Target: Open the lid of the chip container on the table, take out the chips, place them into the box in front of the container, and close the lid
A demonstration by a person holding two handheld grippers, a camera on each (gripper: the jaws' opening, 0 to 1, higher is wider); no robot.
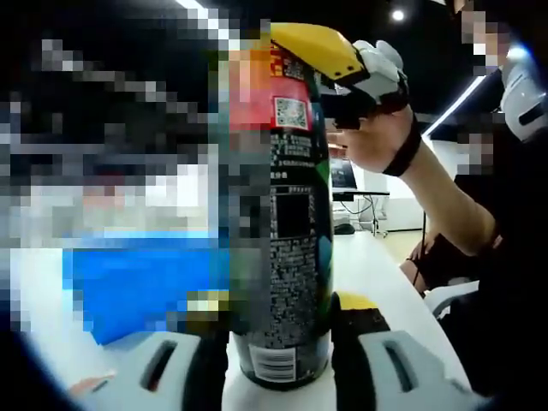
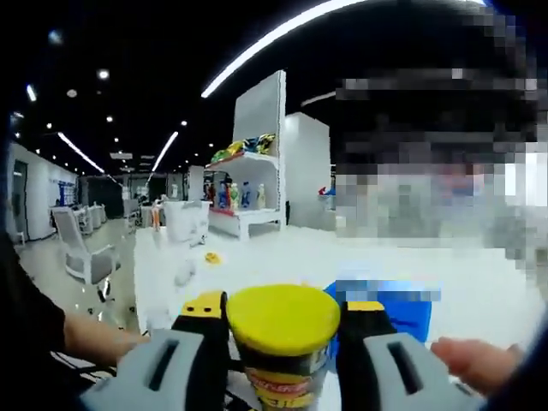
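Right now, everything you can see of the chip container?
The chip container is a tall dark printed tube with a red band, a QR code and a barcode near its base. It stands upright on the white table. The left tongs flank its base; the right tongs flank its yellow lid, still on.

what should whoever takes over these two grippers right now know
Left gripper: jaws shut on the lower body of the chip container, which stands upright on the white table.
Right gripper: jaws on either side of the yellow lid, which is on the container.
Blue box: on the table beyond the container.
Done: container steadied, lid gripped.
Left: pull the lid off, move chips into the box, close the lid.
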